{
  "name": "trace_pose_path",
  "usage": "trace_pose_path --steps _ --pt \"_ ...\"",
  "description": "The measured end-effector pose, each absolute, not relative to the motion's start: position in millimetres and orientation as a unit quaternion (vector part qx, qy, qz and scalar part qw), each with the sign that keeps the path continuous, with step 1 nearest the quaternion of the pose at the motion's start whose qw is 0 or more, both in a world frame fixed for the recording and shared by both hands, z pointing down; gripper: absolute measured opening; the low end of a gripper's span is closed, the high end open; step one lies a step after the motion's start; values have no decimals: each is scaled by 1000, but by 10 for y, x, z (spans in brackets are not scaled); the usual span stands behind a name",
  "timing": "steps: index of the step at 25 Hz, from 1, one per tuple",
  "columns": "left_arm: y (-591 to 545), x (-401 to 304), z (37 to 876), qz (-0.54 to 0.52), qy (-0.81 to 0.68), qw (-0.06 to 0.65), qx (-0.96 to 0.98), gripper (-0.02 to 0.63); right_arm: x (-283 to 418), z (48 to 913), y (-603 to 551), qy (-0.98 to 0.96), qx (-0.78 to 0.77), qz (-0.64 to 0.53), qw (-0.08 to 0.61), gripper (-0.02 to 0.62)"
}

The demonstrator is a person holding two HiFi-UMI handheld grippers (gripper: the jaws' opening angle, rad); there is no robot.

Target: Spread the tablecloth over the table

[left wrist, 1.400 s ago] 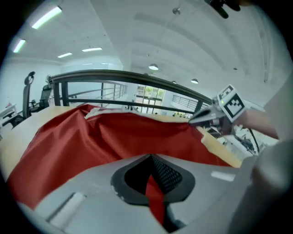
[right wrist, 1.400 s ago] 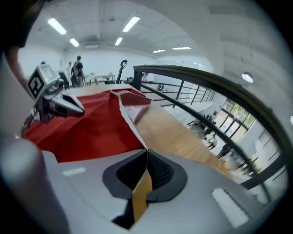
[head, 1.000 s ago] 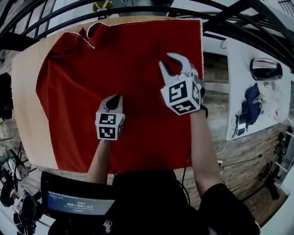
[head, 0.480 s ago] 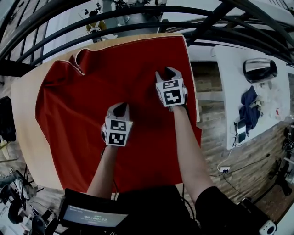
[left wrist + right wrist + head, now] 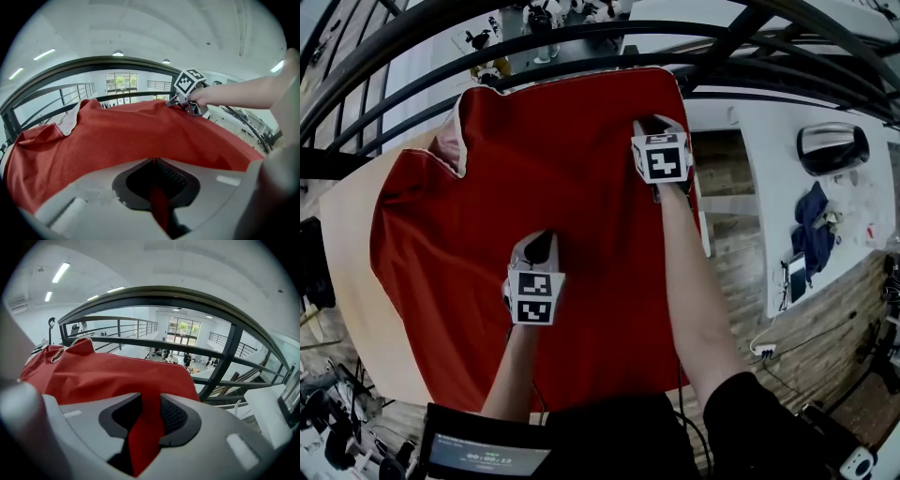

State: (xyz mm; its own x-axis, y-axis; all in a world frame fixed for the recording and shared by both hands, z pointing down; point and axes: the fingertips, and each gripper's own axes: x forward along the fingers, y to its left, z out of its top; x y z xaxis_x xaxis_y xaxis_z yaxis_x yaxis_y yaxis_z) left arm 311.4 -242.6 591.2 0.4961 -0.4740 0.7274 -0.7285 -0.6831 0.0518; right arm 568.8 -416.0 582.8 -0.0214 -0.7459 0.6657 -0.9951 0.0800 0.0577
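Observation:
The red tablecloth (image 5: 581,187) covers most of the tan table (image 5: 352,244). Its far left corner (image 5: 450,150) is folded back and shows a pale underside. My left gripper (image 5: 539,246) rests on the cloth's middle, shut on a thin pinch of the tablecloth (image 5: 117,140) that runs between its jaws (image 5: 157,187). My right gripper (image 5: 652,124) sits low at the cloth's far right corner. Its jaws have just been opening, and the tablecloth (image 5: 108,376) lies in the gap of the gripper (image 5: 147,404) without being pinched.
A black railing (image 5: 581,37) curves round the table's far side. To the right stands a white table (image 5: 787,262) with a dark rounded object (image 5: 832,145) and a blue cloth (image 5: 814,211). A screen (image 5: 487,455) is at the near edge.
My right gripper has gone from above the cloth's middle right to its far right corner, sinking and rolling. The left gripper shifted a little, then kept still.

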Motion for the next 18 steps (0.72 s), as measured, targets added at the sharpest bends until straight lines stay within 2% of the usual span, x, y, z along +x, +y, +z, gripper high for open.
trace_pose_path --steps 4,12,15,18 --pt "-2516 3075 5902 353 -353 182 847 17 5892 5795 -4146 -678 631 244 287 135" --pt "-2489 3196 5949 356 -357 159 849 16 6090 5611 -3850 -700 634 171 279 141" --pt "-2520 3150 5962 350 -370 170 844 28 5794 5366 -3203 -744 599 184 234 130" --pt "-2578 3102 5943 344 -390 177 836 37 5485 5438 -2091 -750 573 198 265 102"
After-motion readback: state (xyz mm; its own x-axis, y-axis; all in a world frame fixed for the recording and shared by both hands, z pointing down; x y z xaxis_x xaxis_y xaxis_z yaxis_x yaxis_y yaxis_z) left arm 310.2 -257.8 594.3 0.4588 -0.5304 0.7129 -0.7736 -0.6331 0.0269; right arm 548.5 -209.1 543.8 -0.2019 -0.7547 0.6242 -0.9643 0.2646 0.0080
